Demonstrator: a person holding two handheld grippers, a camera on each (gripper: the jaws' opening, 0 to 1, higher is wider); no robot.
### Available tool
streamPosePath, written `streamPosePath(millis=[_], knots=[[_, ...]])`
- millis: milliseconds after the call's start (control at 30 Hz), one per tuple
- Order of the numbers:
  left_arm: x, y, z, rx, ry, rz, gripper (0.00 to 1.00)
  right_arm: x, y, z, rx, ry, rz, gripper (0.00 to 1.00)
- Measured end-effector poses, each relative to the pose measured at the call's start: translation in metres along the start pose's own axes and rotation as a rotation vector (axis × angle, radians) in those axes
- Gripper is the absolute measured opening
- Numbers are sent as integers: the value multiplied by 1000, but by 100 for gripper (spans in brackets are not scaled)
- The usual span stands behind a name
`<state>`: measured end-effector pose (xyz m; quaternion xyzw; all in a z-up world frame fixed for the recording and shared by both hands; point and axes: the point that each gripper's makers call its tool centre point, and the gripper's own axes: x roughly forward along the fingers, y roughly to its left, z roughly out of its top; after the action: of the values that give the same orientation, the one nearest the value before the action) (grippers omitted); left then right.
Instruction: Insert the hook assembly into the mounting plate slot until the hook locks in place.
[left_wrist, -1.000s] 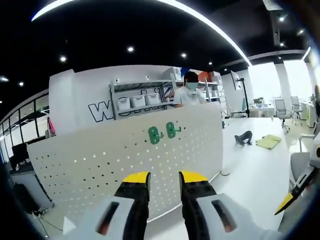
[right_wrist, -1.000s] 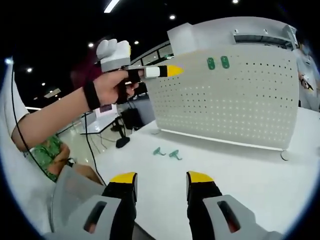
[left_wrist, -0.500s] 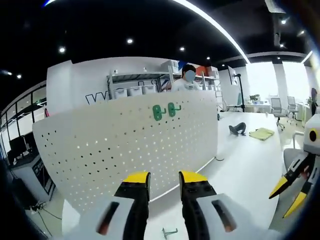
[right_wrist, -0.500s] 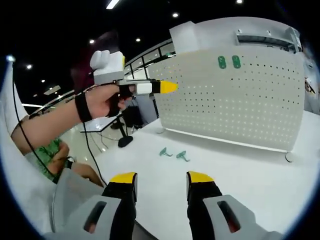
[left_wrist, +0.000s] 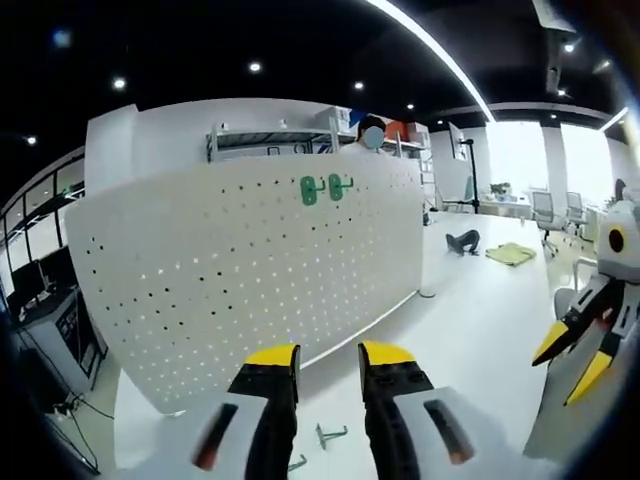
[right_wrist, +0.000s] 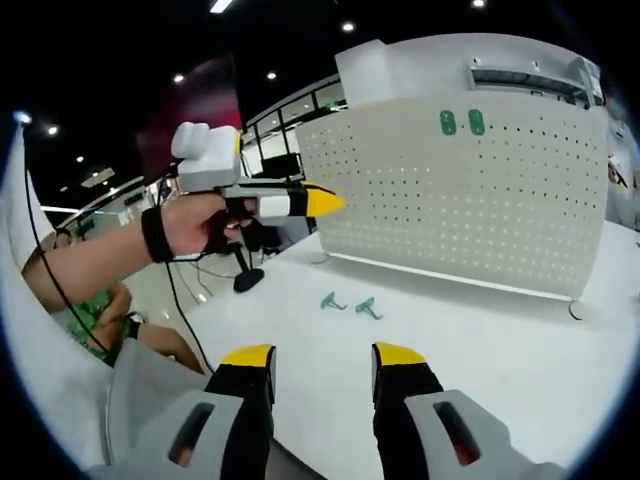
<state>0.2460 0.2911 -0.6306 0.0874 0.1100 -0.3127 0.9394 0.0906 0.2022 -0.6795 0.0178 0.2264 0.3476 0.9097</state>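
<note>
Currently we see both tools empty, jaws apart. Left tool (left_wrist: 330, 357) hangs over the white worktop (left_wrist: 480, 330), facing the perforated mounting plate (left_wrist: 250, 270), which stands upright on the worktop. Two green hooks (left_wrist: 325, 189) already sit side by side near the plate's top edge; in the right gripper view they show as two green tabs (right_wrist: 462, 122) high on the plate (right_wrist: 480, 210).

Two more loose hooks lie flat on the worktop (right_wrist: 500, 340) in front of the plate, just beside each other: one (right_wrist: 331, 301), the other (right_wrist: 367, 308). In the left gripper view one of them (left_wrist: 331, 435) lies between our jaws, long axis roughly across the view; we cannot tell which way its hook end points.

Right tool (right_wrist: 322, 357) hovers above the worktop, well apart from the loose hooks. The left tool also shows in that view, held in a hand (right_wrist: 195, 222), yellow tips (right_wrist: 322, 203) aimed toward the plate. The right tool (left_wrist: 580, 355) enters the left gripper view at the right edge.
</note>
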Motion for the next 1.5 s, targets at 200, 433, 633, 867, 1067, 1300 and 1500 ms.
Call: streamPosePath(millis=[200, 433, 633, 867, 1067, 1300, 1500], knots=[[0, -4, -14, -23, 20, -38, 27, 4, 5, 1, 8, -5, -15, 38], [3, -8, -29, -27, 51, -70, 31, 9, 5, -1, 29, -13, -31, 38], [8, -10, -45, -43, 86, -82, 31, 13, 1, -8, 58, 6, -36, 38], [13, -12, -66, -52, 147, -95, 31, 14, -2, -3, 84, -13, -45, 38], [15, -9, -82, -60, 176, -90, 31, 12, -5, -6, 87, -10, -56, 38], [14, -6, -100, -50, 220, -84, 31, 10, -8, -10, 78, 6, -63, 38], [13, -7, -117, -35, 270, -80, 30, 8, -5, -13, 82, 5, -58, 38]])
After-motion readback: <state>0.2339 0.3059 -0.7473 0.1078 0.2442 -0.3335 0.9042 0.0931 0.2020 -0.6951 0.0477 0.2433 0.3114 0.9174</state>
